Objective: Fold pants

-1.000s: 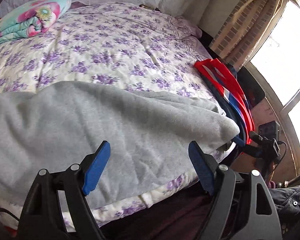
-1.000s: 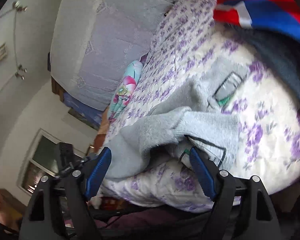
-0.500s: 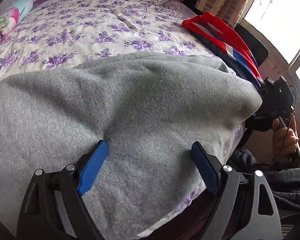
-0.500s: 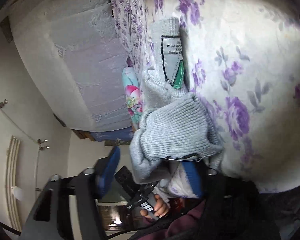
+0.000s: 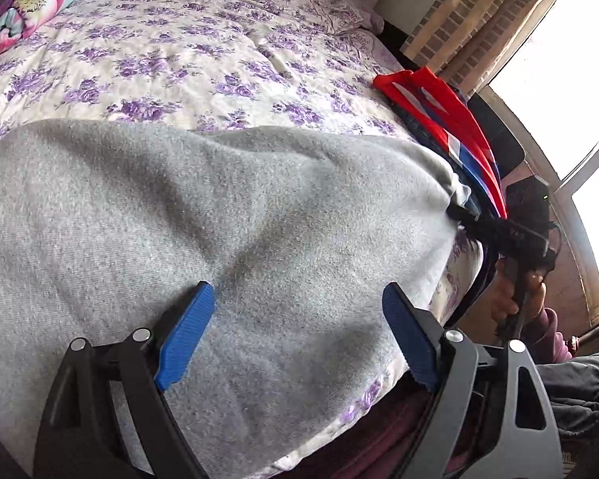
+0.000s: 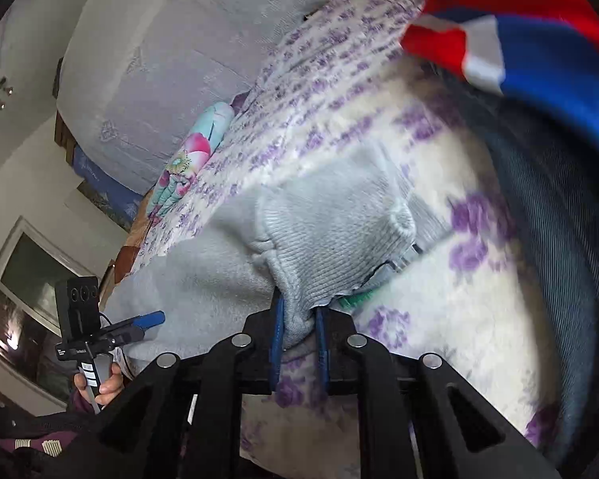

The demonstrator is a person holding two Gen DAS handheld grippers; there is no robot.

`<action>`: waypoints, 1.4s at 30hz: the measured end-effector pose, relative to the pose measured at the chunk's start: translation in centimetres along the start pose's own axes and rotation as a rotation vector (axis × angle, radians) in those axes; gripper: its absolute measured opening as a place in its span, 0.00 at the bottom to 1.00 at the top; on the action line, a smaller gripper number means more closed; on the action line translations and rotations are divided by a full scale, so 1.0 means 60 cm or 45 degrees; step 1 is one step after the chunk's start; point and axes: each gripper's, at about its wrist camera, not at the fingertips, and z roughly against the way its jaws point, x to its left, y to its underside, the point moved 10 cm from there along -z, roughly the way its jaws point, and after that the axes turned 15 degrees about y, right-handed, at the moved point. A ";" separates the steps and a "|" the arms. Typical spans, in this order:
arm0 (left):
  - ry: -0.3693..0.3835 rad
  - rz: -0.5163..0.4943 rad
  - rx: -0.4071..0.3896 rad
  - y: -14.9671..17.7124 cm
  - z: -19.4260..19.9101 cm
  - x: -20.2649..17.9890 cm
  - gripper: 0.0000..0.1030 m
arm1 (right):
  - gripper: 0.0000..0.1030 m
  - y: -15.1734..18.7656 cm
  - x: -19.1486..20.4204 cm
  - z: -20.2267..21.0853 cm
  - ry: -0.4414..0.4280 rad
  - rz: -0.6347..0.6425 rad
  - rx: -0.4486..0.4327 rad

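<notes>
- The grey pants (image 5: 203, 215) lie spread over the near edge of the bed (image 5: 187, 52), directly ahead of and beneath the left tool (image 5: 299, 331).
- The left tool's blue pads (image 5: 185, 337) stand wide apart, holding nothing; the grey fabric fills the gap between them, and whether the pads touch the cloth cannot be told.
- From the left tool, the pants stretch off to the left and run right to a bunched corner at the bed's edge, where the right tool (image 5: 465, 213) meets the cloth.
- In the right wrist view, the right tool (image 6: 298, 337) has its blue pads pressed together on a ribbed grey band of the pants (image 6: 331, 239), which rises straight ahead from between the pads.
- A sewn-in label (image 6: 383, 279) with a green edge peeks out from under that band, just right of the right tool; its writing is too hidden to read.
- Past the pinched band lies the purple-flowered bedcover (image 6: 439, 299).
- A red, white and blue garment (image 6: 519, 40) lies beyond and to the right of the right tool, apart from the pants.
- The left tool (image 6: 149, 319) shows low at the left in that view, on the grey fabric's far side; small white labels on its handle are unreadable.
- A flowered bundle (image 5: 28, 4) lies far ahead-left of the left tool.
</notes>
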 end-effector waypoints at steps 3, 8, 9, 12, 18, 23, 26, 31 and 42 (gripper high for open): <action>-0.009 -0.010 0.045 0.006 0.003 -0.003 0.81 | 0.47 0.008 0.022 0.045 0.013 0.072 -0.055; -0.029 -0.017 0.041 0.003 0.029 0.000 0.81 | 0.74 -0.052 -0.023 0.097 0.050 -0.068 -0.206; -0.037 -0.010 0.028 0.000 0.036 0.005 0.81 | 0.74 -0.069 -0.040 0.093 0.121 -0.087 -0.221; -0.049 0.033 0.006 -0.007 0.048 0.022 0.81 | 0.73 -0.116 -0.043 0.082 0.291 0.061 -0.261; -0.099 0.040 -0.025 -0.033 0.067 0.037 0.81 | 0.03 -0.096 -0.017 -0.036 0.576 0.586 0.102; -0.145 0.005 -0.297 -0.117 0.181 0.030 0.83 | 0.03 -0.118 -0.010 0.028 0.699 0.616 -0.150; -0.282 0.048 -0.277 -0.122 0.181 0.080 0.90 | 0.03 -0.109 -0.023 0.038 0.698 0.552 -0.169; -0.569 -0.063 0.012 -0.021 0.068 0.166 0.93 | 0.15 -0.144 0.035 0.078 0.807 0.585 -0.427; -0.486 -0.038 -0.068 -0.016 0.156 0.132 0.92 | 0.55 -0.023 0.228 -0.156 0.258 0.663 0.389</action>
